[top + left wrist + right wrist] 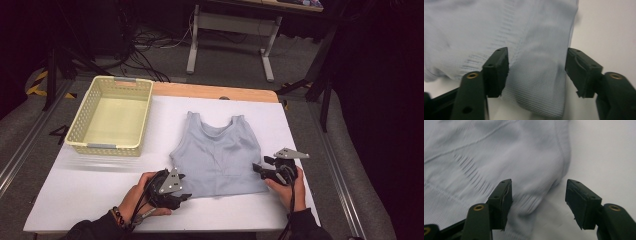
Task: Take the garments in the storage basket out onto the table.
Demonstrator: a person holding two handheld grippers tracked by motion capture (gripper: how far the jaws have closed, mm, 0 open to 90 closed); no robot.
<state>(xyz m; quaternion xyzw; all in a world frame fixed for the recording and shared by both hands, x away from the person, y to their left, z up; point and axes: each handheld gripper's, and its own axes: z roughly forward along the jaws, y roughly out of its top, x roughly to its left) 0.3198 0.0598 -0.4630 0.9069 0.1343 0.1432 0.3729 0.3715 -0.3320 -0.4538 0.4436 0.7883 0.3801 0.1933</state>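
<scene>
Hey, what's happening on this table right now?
A person is working on a pale blue ribbed tank top spread flat on the white table, a two-jaw gripper in each hand. The left gripper is at the top's bottom left corner, the right gripper at its bottom right corner. Both are open, with fabric lying between the fingers but not pinched. A pale yellow perforated plastic basket sits at the table's far left.

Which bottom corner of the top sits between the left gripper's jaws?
The hem corner of the grey tank top nearest the person's left hand; the left gripper straddles it, jaws open, not pinching.
</scene>
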